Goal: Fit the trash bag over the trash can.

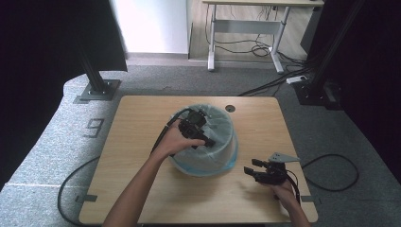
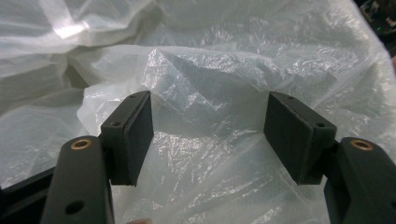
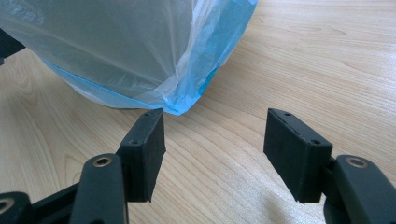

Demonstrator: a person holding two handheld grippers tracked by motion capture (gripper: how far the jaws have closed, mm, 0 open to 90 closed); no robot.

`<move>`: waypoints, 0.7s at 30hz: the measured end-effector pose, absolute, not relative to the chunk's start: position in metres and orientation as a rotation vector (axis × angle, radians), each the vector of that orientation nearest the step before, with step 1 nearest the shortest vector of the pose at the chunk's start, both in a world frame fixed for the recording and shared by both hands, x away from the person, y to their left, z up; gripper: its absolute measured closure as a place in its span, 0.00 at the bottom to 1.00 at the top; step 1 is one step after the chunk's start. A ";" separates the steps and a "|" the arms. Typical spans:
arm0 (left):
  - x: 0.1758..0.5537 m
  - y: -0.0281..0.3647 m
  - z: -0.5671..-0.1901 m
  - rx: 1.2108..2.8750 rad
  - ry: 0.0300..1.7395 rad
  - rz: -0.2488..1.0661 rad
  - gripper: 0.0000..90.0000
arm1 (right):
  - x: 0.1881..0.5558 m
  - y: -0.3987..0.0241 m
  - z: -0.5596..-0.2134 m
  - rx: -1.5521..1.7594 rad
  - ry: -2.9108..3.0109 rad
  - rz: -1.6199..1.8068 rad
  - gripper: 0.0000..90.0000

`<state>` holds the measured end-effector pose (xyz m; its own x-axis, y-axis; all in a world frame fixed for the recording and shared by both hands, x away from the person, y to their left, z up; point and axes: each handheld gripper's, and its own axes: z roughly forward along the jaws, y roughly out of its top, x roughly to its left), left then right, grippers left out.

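A round bin lined with a clear, blue-tinted plastic bag (image 1: 222,151) stands in the middle of the wooden table (image 1: 142,189). My left gripper (image 1: 208,142) reaches down into the bin's mouth. In the left gripper view its jaws (image 2: 210,100) stand open with crumpled bag film (image 2: 205,70) lying between and behind them, and the pads do not press on it. My right gripper (image 1: 251,166) rests low over the table to the right of the bin. It is open (image 3: 215,116) with nothing in it and points at the bag's blue lower edge (image 3: 187,100).
A round cable hole (image 1: 230,108) sits in the table behind the bin. Black frame posts stand on the floor at the back left (image 1: 97,87) and back right (image 1: 317,90). A cable (image 1: 331,170) loops on the carpet to the right, and a white desk (image 1: 246,23) stands farther back.
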<state>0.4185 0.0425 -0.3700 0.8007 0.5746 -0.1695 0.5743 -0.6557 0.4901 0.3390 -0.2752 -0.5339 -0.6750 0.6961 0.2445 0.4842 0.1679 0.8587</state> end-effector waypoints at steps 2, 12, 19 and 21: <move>0.419 0.041 -0.371 2.461 0.851 0.000 0.36 | 0.339 -0.275 -0.534 1.150 2.235 1.517 0.42; 0.415 0.054 -0.362 2.380 0.840 0.013 0.36 | 0.339 -0.278 -0.533 1.152 2.222 1.521 0.42; 0.401 0.090 -0.348 2.278 0.839 0.076 0.36 | 0.339 -0.278 -0.533 1.152 2.231 1.513 0.42; 0.398 0.098 -0.348 2.276 0.846 0.088 0.36 | 0.339 -0.277 -0.533 1.153 2.231 1.512 0.42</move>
<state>0.3977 0.0977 -0.3475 0.7848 0.5967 -0.1676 0.5492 -0.5442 0.6342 0.3391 -0.2774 -0.5334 -0.6718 0.6998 0.2428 0.4848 0.1676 0.8584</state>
